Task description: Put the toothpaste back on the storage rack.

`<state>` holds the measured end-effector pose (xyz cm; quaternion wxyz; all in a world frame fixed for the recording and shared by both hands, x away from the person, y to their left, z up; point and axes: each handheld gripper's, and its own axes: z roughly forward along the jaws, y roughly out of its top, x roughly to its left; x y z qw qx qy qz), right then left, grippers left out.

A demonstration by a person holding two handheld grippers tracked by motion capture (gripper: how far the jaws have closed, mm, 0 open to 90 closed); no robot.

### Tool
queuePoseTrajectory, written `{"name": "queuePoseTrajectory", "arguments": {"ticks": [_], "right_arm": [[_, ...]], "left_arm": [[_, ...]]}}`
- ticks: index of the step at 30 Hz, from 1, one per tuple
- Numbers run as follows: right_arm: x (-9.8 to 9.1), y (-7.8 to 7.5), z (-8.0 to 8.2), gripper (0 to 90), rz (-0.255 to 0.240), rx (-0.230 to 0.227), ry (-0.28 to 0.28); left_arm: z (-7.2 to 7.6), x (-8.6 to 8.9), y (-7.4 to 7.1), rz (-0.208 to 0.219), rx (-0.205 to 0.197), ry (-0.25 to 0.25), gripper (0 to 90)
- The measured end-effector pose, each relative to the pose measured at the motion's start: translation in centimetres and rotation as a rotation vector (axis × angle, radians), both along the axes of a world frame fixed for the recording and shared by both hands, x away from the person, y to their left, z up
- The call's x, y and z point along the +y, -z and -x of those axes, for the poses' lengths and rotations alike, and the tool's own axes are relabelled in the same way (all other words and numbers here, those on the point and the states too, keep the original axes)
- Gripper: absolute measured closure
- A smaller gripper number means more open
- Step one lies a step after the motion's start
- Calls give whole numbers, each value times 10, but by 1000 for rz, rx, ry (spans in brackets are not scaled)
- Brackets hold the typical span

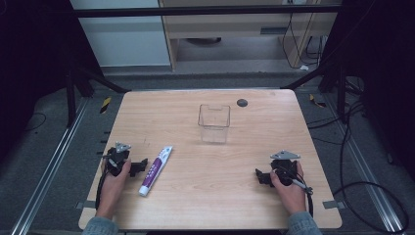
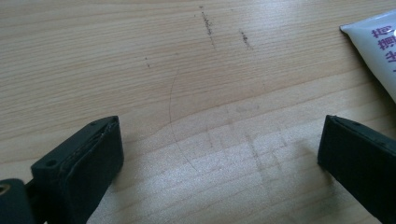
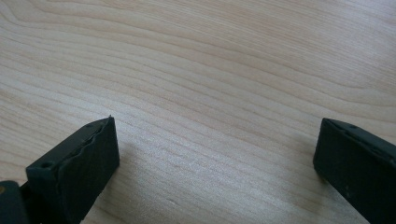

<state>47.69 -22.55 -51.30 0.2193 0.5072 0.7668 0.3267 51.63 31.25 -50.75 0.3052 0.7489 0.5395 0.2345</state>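
A white and purple toothpaste tube [image 1: 155, 170] lies flat on the wooden table [image 1: 205, 205], slanting from near left to farther right. My left gripper [image 1: 140, 165] rests on the table just left of the tube and is open; in the left gripper view its jaws stand wide apart over bare wood, with the tube's flat end [image 2: 377, 51] at the upper right. A clear plastic container [image 1: 214, 123] stands upright at the table's middle back. My right gripper [image 1: 260, 176] sits near the front right, open, with bare wood between its jaws in the right gripper view.
A small dark round spot [image 1: 242, 103] marks the table near its back edge. Dark frame posts and cables flank the table on both sides. Black and yellow tape marks [image 1: 105, 104] lie on the floor beyond the table's corners.
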Motion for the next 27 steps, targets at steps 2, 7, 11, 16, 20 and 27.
{"name": "queuePoseTrajectory", "arguments": {"ticks": [2, 7, 11, 16, 20, 27], "right_arm": [[0, 0, 0, 6, 2, 1, -4], [0, 0, 0, 6, 2, -1, -6], [0, 0, 0, 9, 0, -1, -6], [0, 0, 3, 11, 0, -3, -6], [0, 0, 3, 10, 5, -4, -7], [0, 0, 3, 9, 5, -4, -3]], "left_arm": [[-1, 1, 0, 3, 1, 7, 0], [-5, 3, -2, -5, 13, 4, 0], [-4, 8, -9, 3, 28, 9, 26], [6, 18, -23, 38, 21, 2, 60], [13, 20, -35, 84, 38, 0, 60], [27, 11, -60, 91, 56, 95, 45]]}}
